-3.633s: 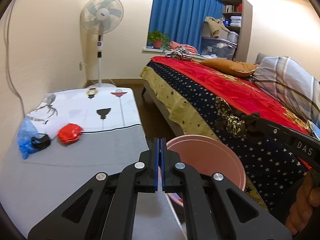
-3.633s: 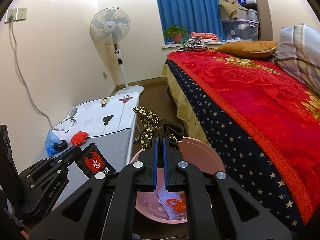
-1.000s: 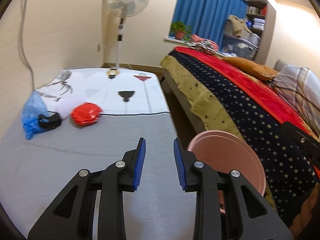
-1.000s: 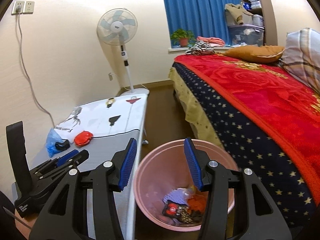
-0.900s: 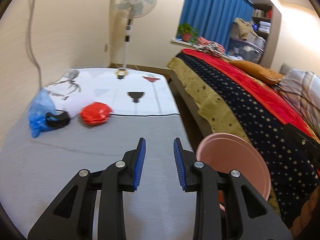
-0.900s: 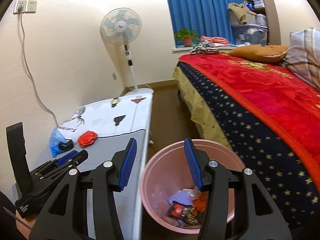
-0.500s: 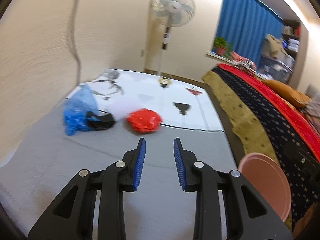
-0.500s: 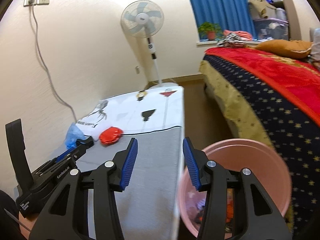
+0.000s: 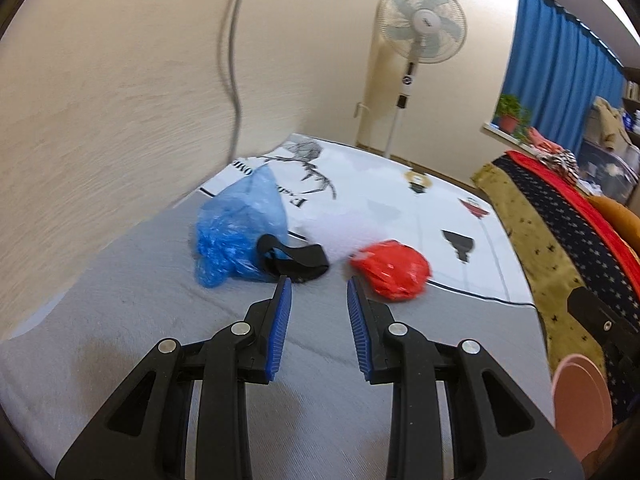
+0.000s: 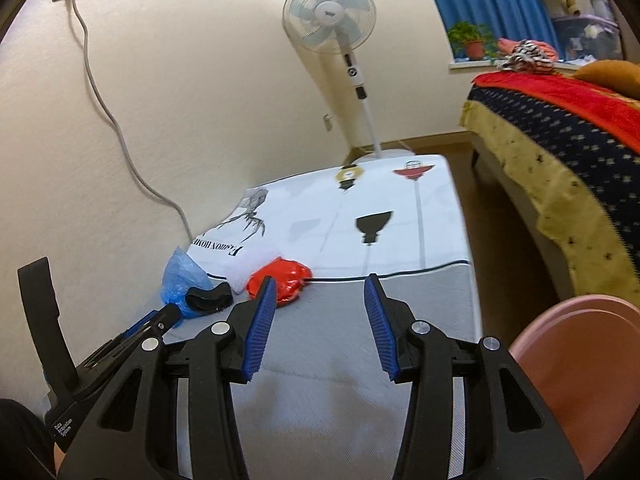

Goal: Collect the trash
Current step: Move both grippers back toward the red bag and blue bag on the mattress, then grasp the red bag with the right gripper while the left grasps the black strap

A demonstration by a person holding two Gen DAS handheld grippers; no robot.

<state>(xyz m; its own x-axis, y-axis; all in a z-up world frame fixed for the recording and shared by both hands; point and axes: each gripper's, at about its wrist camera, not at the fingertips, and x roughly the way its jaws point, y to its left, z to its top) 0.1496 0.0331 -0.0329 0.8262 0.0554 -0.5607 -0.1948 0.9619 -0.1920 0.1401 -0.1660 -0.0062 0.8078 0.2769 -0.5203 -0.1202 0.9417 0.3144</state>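
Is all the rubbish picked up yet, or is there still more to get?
Not yet. Three pieces still lie on the grey table: a crumpled blue plastic bag, a black band touching it, and a crumpled red wrapper. The left gripper, jaws open, points between band and wrapper. The right gripper is open and empty. The pink round bin waits beside the table.

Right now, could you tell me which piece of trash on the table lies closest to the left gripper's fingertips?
The black band, just beyond the left gripper; the crumpled red wrapper sits right, the blue plastic bag left.
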